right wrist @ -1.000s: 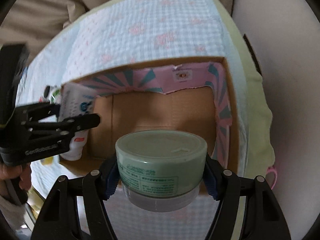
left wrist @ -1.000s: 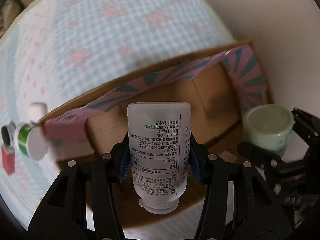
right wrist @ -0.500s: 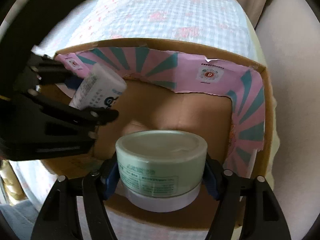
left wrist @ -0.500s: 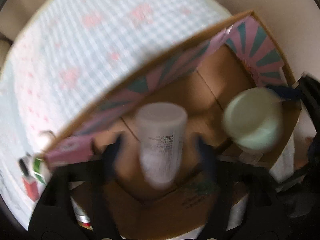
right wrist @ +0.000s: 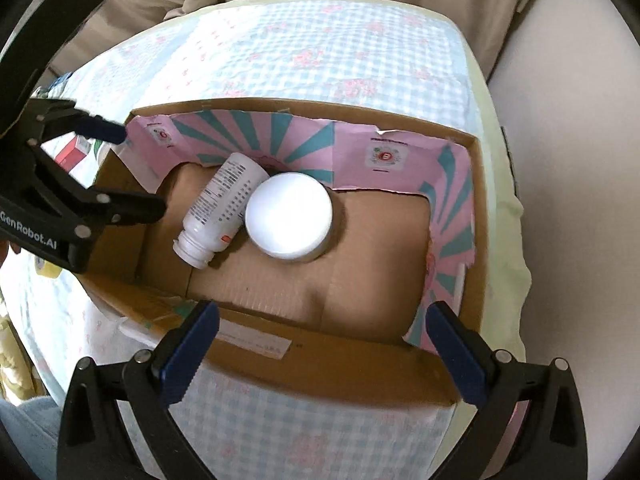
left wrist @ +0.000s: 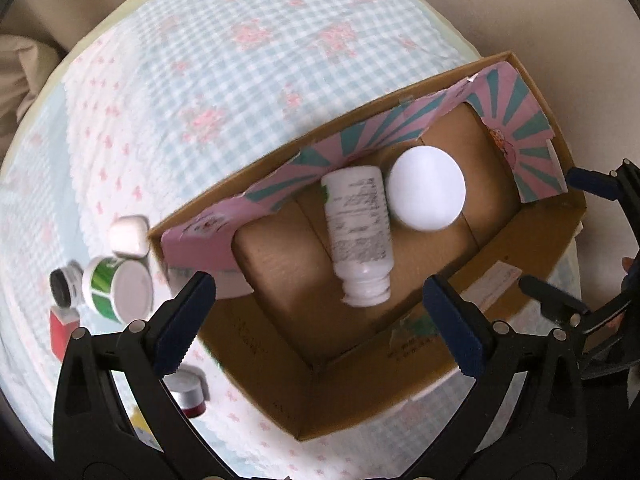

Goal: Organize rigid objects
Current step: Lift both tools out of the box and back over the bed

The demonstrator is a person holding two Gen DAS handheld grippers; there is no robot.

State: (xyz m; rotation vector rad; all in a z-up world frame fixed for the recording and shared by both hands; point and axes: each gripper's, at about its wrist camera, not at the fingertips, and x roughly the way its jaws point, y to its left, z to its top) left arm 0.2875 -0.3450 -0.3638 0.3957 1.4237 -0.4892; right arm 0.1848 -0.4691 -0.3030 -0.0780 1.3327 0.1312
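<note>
Both grippers, left gripper (left wrist: 320, 320) and right gripper (right wrist: 322, 348), just spread wide, empty; pill bottle (left wrist: 358, 236) and round jar (left wrist: 426, 189) lie touching in cardboard box (left wrist: 532, 240). Risk: bottle on its side could roll, or low jaws snag the wall.

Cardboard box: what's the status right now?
Both grippers, left and right, just opened, empty. Bottle and jar lie in box. Nothing blocking.

White bottle (left wrist: 357, 232) lies touching round jar (left wrist: 426, 188) inside box (left wrist: 360, 392).
</note>
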